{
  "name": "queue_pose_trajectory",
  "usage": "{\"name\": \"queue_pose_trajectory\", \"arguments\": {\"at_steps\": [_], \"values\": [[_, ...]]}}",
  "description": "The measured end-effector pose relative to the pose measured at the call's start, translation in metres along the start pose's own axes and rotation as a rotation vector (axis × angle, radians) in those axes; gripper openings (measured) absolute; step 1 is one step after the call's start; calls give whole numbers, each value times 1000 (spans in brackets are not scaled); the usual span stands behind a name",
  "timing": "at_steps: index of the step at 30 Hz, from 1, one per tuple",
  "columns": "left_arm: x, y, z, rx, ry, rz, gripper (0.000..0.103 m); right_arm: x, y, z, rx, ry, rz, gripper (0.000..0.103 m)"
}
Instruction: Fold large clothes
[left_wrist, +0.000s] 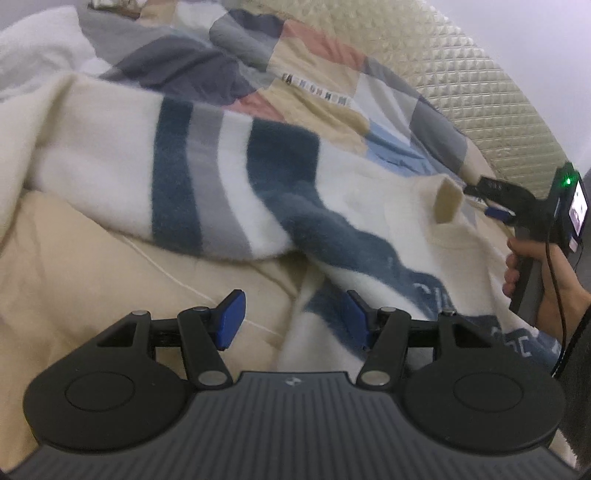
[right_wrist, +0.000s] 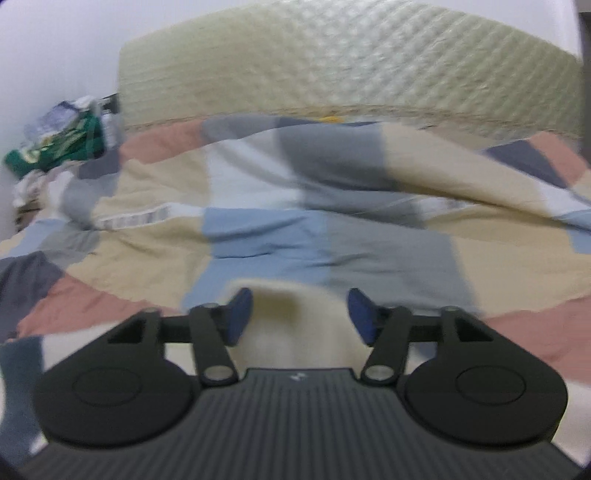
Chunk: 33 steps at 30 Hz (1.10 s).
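Right hand-held gripper (right_wrist: 299, 314) hides blurred sweater (right_wrist: 295, 332).

We count one striped sweater (left_wrist: 229, 177) on the bed, one patchwork quilt (right_wrist: 295, 229), one plain cream cover (left_wrist: 92, 266), one padded headboard (right_wrist: 351, 66). Two tools: left (left_wrist: 293, 319), right (right_wrist: 300, 314). One hand (left_wrist: 532, 273) in view. One clutter pile (right_wrist: 55, 144) past the bed's far left corner.
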<state>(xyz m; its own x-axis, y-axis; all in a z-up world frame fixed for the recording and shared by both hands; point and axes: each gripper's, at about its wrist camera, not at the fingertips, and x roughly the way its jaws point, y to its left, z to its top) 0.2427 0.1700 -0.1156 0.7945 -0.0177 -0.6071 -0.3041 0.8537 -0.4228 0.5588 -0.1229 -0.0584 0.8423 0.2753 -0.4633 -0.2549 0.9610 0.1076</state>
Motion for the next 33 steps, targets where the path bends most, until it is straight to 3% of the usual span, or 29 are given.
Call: {"name": "queue_pose_trajectory", "arguments": {"at_steps": [4,8,11,15,18,20,22,24,26,29,33], "values": [[-6,-4,-2,1,-3,4,64,-14,-34,-4,90,-8,-63,63],[-3,-3,-3,-1,-2,11,64,-9,-36,-18,17,91,-6,62],[3,2,-5,-18,10,9,64,6,-22,-32,-97,158,-27,64],[7,4,-5,-19,10,8,64,20,-22,-46,-11,217,61,67],[8,4,-6,-10,10,10,64,27,2,-58,-236,234,14,72],[9,3,-7,-2,8,13,64,31,10,-60,-293,239,-14,72],[9,3,-7,7,5,14,64,33,8,-60,-275,231,-37,64],[8,3,-8,6,4,13,64,31,6,-57,-265,210,-81,36],[9,2,-7,1,3,12,64,24,-3,-50,-207,188,-86,24],[8,2,-6,-4,2,9,64,13,-15,-30,-166,122,-90,11],[6,5,-5,-16,-12,-6,64,10,-37,11,-107,28,-166,11]]}}
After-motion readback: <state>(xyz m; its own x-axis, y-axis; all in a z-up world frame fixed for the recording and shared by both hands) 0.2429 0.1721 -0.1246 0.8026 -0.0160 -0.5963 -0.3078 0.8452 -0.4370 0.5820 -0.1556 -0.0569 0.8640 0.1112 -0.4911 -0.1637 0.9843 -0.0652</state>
